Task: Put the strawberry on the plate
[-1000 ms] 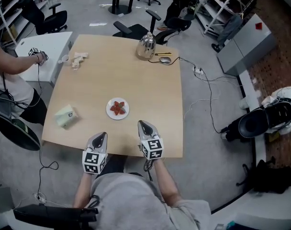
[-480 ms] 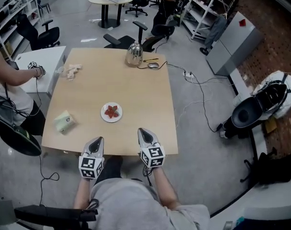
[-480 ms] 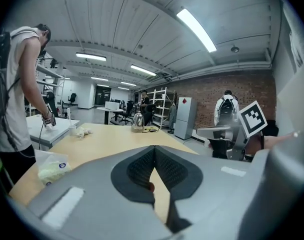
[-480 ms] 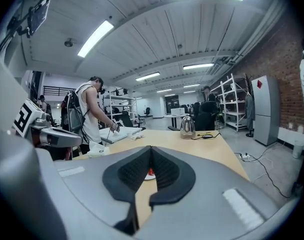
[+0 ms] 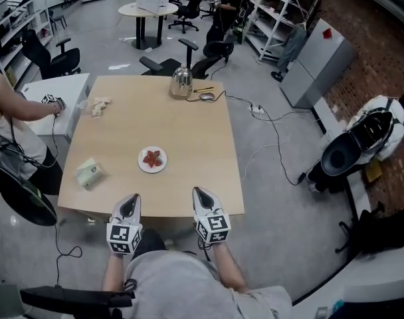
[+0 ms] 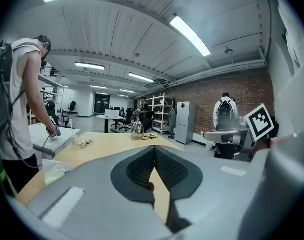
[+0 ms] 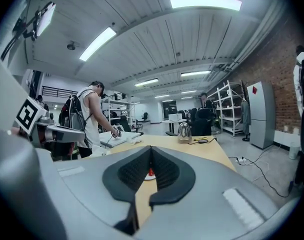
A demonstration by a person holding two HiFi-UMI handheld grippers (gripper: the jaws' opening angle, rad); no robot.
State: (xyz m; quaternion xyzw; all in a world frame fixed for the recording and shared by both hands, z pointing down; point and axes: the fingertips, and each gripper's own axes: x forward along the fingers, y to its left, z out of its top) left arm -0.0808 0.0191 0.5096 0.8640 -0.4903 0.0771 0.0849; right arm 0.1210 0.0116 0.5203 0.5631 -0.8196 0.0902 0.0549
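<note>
The strawberry [image 5: 152,158] lies on the plate [image 5: 141,167] mid-counter [image 5: 195,125], so the task looks done, while the left gripper [image 5: 131,202] and right gripper [image 5: 201,195] hover at lower centre, both with jaws closed and empty.

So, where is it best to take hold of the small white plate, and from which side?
Probably the plate by its near rim, coming in low over the table edge closest to you. It is flat and shallow, and the strawberry fills the middle, so only the rim is free.
</note>
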